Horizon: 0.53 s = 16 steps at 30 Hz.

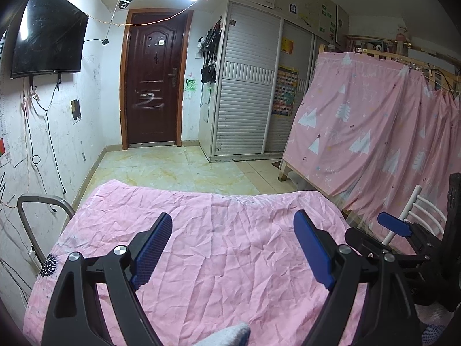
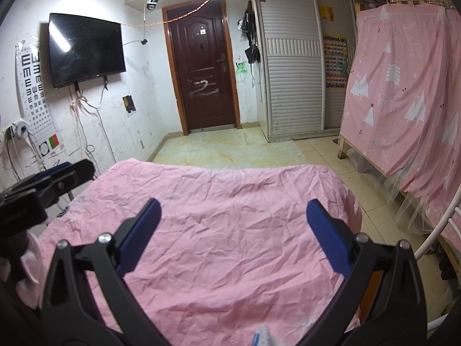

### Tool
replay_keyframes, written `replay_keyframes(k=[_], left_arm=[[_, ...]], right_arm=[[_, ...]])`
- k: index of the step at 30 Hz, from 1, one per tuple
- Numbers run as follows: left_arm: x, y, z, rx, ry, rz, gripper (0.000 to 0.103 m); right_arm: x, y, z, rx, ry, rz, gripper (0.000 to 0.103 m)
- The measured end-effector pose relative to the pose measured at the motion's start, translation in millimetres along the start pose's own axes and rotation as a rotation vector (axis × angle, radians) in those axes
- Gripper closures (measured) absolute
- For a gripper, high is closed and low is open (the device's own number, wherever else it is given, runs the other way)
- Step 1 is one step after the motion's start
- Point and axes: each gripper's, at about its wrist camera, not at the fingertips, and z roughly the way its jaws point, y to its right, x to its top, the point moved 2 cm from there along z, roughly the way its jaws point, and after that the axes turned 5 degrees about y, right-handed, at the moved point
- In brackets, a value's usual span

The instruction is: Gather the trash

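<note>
A table draped in a wrinkled pink cloth (image 1: 219,248) fills the lower half of both views (image 2: 230,230). No trash shows on it. My left gripper (image 1: 233,219) hangs over the cloth, open, with nothing between its blue pads (image 1: 152,245). My right gripper (image 2: 233,206) is likewise open and empty above the cloth. The right gripper's blue tip also shows at the right edge of the left wrist view (image 1: 393,225); the left gripper shows at the left edge of the right wrist view (image 2: 52,178). A pale cloth-like thing (image 1: 230,334) pokes in at the bottom edge, unclear what.
Beyond the table lies tiled floor (image 2: 230,147), then a dark wooden door (image 2: 204,66). A TV (image 2: 86,49) hangs on the left wall with dangling cables. A louvred wardrobe (image 2: 291,80) and a pink-curtained bunk frame (image 2: 403,86) stand right. A metal chair back (image 1: 37,210) sits left.
</note>
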Motion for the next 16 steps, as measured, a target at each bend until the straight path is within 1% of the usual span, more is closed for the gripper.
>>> replay_keyframes(k=[7, 16], left_arm=[[-1.9, 3.3, 0.3, -0.005, -0.007, 0.008, 0.026], [-1.5, -1.2, 3.1, 0.007, -0.022, -0.007, 0.026]], right_arm=[[-0.5, -0.1, 0.0, -0.001, -0.001, -0.002, 0.006], [-0.8, 0.4, -1.0, -0.001, -0.002, 0.000, 0.006]])
